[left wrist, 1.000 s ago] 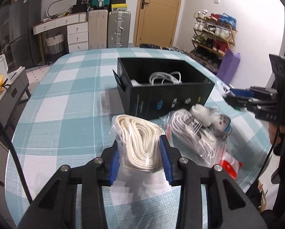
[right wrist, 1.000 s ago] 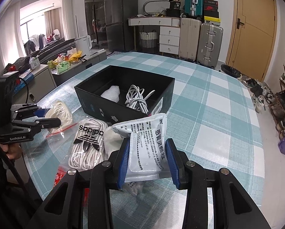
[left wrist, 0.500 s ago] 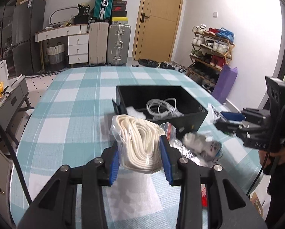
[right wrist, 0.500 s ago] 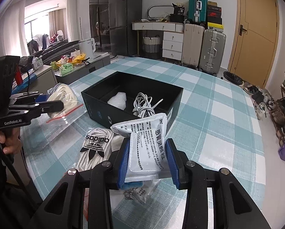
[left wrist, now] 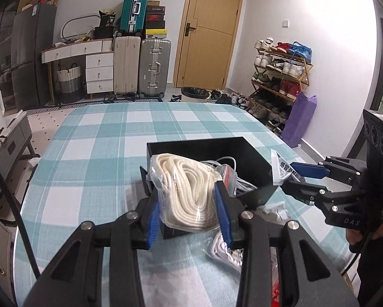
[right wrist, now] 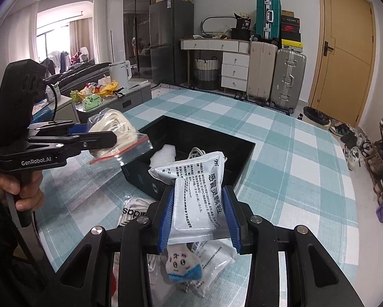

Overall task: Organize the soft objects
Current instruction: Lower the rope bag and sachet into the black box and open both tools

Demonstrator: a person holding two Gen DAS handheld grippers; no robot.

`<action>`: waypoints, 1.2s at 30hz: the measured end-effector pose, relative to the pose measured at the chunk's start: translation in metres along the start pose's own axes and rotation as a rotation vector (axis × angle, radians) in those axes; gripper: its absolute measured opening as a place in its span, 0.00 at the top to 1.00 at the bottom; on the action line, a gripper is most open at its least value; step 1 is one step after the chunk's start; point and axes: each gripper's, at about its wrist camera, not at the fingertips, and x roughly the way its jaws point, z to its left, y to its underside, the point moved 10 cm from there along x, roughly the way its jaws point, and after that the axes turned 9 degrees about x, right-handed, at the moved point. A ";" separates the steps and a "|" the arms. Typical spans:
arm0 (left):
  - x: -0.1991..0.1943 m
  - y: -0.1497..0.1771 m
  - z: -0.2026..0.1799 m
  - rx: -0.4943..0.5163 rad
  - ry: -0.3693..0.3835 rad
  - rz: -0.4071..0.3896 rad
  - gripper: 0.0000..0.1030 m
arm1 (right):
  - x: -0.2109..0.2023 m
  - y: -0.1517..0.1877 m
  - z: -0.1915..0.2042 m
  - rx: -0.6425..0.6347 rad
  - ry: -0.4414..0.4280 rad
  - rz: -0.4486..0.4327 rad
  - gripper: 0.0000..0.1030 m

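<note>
The left hand-held gripper (left wrist: pixel 189 213) is clamped on a zip bag of cream rope (left wrist: pixel 185 192), which is held in the air just above the near-left rim of the black box (left wrist: pixel 212 151). The right hand-held gripper (right wrist: pixel 198 216) is closed on a white medicine sachet (right wrist: pixel 195 202), raised over the near-right corner of the same box. The box stands open on the checked table (left wrist: pixel 94 153), near its right-hand side; a white cable (right wrist: pixel 195 152) and a white soft lump (right wrist: pixel 163 154) are seen inside, with bare floor left between them. Wide open table is seen beyond and to the left of the box, and its far edge is well apart from both grippers. On the table in front of the box lie a bag of laces (right wrist: pixel 134 213), a small blue-and-white plush (right wrist: pixel 182 266) and a further sachet (right wrist: pixel 213 261), below the right gripper.

Compared with a second ago, both items have been lifted off the table: the rope bag, then resting short of the box, is now carried up to its rim, and the sachet has been brought closer to the box opening.
</note>
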 end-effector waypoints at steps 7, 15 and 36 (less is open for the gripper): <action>0.017 -0.008 0.005 -0.002 -0.012 0.000 0.64 | 0.014 -0.018 0.003 0.012 0.000 -0.012 0.64; 0.042 -0.009 0.009 0.002 -0.046 0.025 0.64 | 0.037 -0.035 0.004 0.009 -0.007 -0.004 0.64; 0.073 -0.007 -0.002 0.067 -0.074 0.067 0.59 | 0.071 -0.039 -0.010 0.012 0.014 0.033 0.64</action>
